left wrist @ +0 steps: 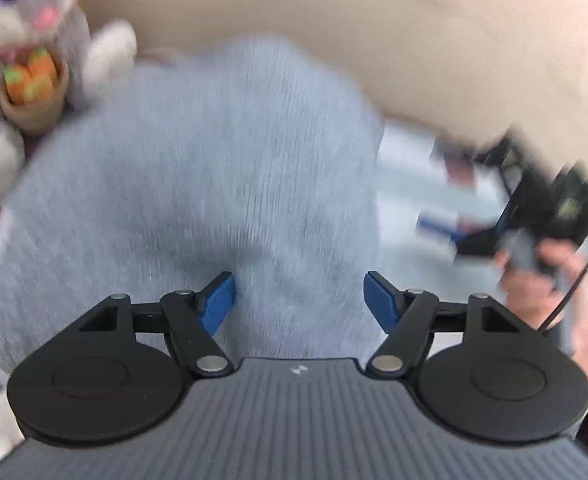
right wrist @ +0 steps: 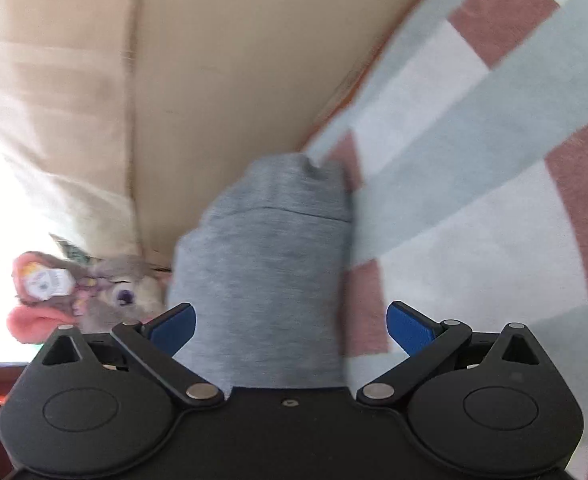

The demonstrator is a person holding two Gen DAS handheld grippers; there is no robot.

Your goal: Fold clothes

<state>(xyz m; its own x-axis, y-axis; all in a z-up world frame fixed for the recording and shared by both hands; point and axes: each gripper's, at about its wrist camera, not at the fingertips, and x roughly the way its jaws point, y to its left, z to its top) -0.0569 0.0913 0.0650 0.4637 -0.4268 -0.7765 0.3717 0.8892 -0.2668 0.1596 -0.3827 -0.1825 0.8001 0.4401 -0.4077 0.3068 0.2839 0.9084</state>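
Grey knit garment (left wrist: 198,184) lay just right of the plush rabbit (left wrist: 26,60). Left wrist: left gripper (left wrist: 300,304) spread wide over it, gripping nothing; best to pinch one edge squarely. Blur hid hems.

Right wrist: garment (right wrist: 266,264) beside the rabbit (right wrist: 106,292); right gripper (right wrist: 290,330) apart, fabric between pads, contact unclear.

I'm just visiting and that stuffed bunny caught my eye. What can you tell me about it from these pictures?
The stuffed bunny is a soft plush toy with grey fur, white paws and muzzle, a pink nose and big purple eyes. Against its chest is a tan basket with orange and green plush carrots in it. It sits up at the left of the grey sweater, which seems to touch it, in front of a beige cushion. The right wrist view shows a pink-lined ear with a white tag. Both pictures are blurred.
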